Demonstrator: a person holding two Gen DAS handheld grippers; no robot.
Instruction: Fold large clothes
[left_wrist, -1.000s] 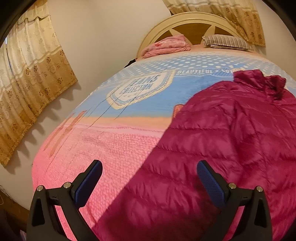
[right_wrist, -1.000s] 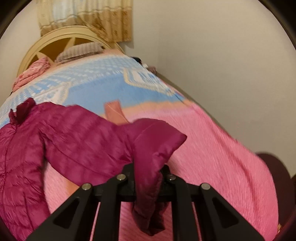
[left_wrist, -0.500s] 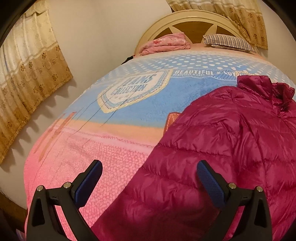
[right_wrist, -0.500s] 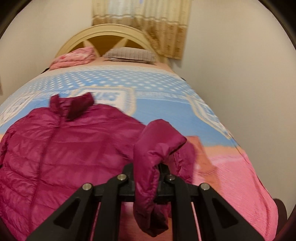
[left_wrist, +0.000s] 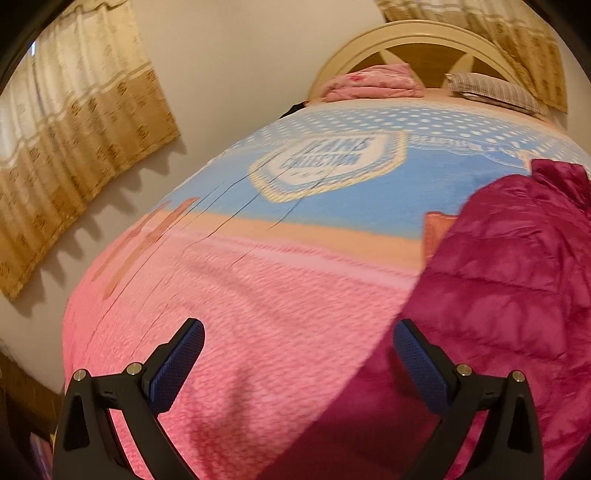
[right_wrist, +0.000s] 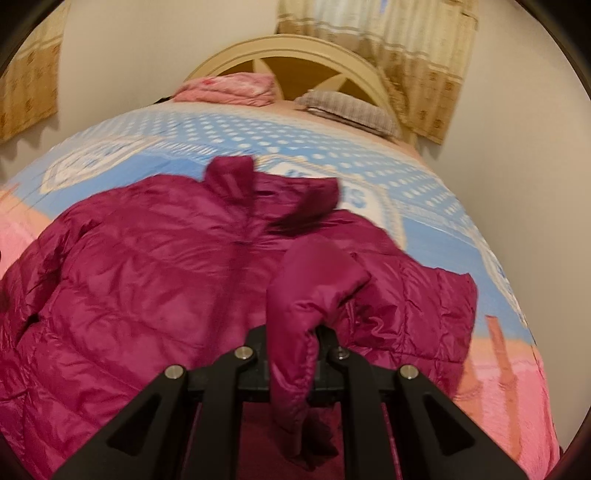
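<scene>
Right tool (right_wrist: 291, 347): jaws drawn close together on the cuff end of the sleeve (right_wrist: 314, 288), which bunched up between them and hung down past the fingers. Grip looked shallow, on slick quilted fabric. Risk as judged: the cuff could slide out under the sleeve's own drag before it was laid, dropping short and leaving a crooked fold.

Just beyond the right tool, the jacket (right_wrist: 155, 280) lay spread on the bed (right_wrist: 517, 387), collar (right_wrist: 236, 177) toward the headboard. The held sleeve arched over the jacket's body, its shoulder end puffed and rumpled to the tool's right. Puffy fill likely to spring back; a sleeve laid loosely might not stay flat.

Left tool (left_wrist: 295, 354): jaws wide apart, holding nothing, poised over pink bedspread. The jacket's near edge (left_wrist: 491, 306) sat by the tool's right finger and ran off to that side; whether finger and fabric touched, could not tell. Risk: with that side unpinned, pulling the sleeve across could drag the whole jacket along the smooth cover.

Farther off from both tools: blue patterned part of the spread, then a folded pink blanket (right_wrist: 229, 88) and striped pillow (right_wrist: 351, 107) at the headboard (right_wrist: 291, 48). Well apart from the work, no obstruction expected. View blurred; fine detail uncertain.
</scene>
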